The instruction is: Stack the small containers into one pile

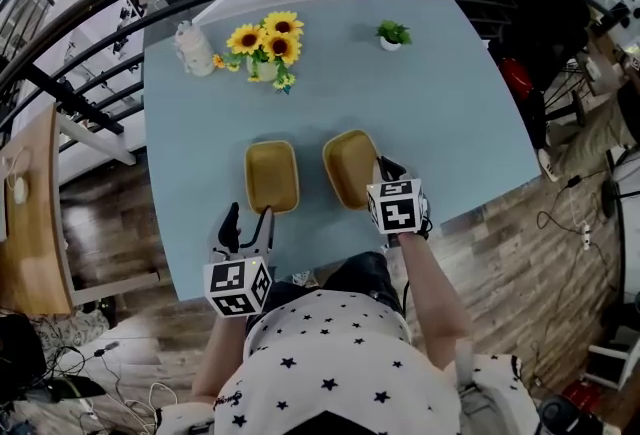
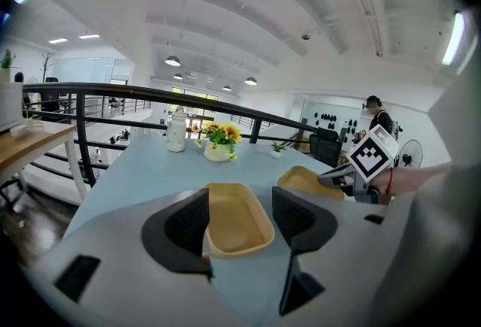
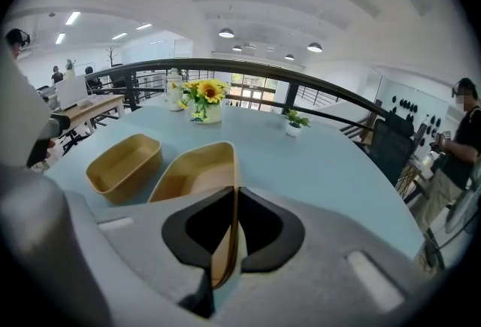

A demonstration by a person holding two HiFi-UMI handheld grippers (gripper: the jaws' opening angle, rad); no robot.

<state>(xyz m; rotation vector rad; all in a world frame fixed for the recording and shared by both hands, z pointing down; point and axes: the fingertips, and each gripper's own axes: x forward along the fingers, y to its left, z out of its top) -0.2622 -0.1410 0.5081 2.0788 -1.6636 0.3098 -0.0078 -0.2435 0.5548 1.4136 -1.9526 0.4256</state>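
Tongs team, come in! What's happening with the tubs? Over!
Right tongs pinching wall of right tub. Left tongs open, left tub just ahead. Tubs side by side, unstacked. Nothing in the way.

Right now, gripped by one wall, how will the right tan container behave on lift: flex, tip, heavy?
Probably light: the right container is thin-walled and empty. Held at one wall by the right gripper, it will likely hang tilted. The wall looks thin between the jaws, so it may flex slightly.

The right container (image 1: 350, 166) and left container (image 1: 271, 175) are mustard-tan, the table (image 1: 450, 113) pale blue.
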